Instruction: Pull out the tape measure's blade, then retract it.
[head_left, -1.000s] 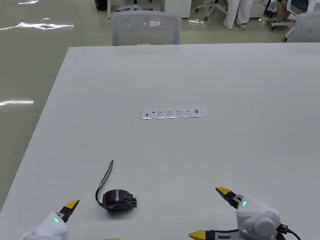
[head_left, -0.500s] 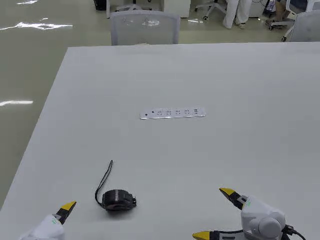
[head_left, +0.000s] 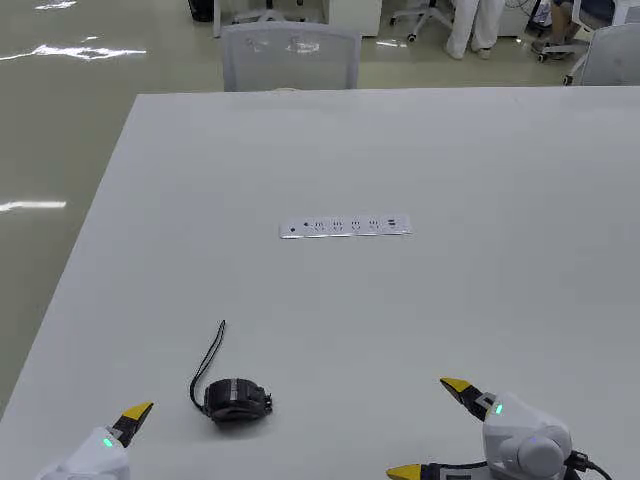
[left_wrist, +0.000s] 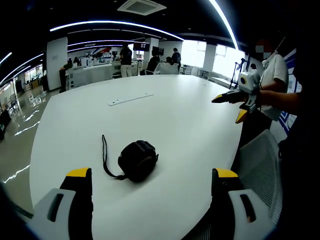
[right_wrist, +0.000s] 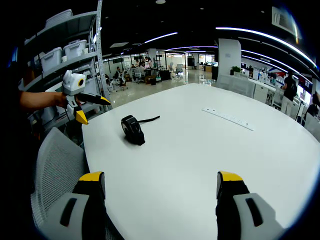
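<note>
A black tape measure (head_left: 237, 400) lies on the white table (head_left: 420, 140) near the front left, its blade inside and its black wrist strap (head_left: 208, 358) looped away from it. In the left gripper view the tape measure (left_wrist: 137, 160) sits just ahead of my left gripper (left_wrist: 152, 173), which is open and apart from it. One yellow fingertip (head_left: 138, 411) of that gripper shows left of the case in the head view. My right gripper (head_left: 430, 427) stands open at the front right, holding nothing. The right gripper view has the tape measure (right_wrist: 132, 130) well ahead to the left.
A white power strip (head_left: 345, 227) lies flat across the middle of the table. A grey chair (head_left: 290, 55) stands at the far edge. The table's left edge runs close to the tape measure. People stand in the background at the far right.
Both grippers have drifted slightly back toward the near table edge. The tape measure has not moved.
</note>
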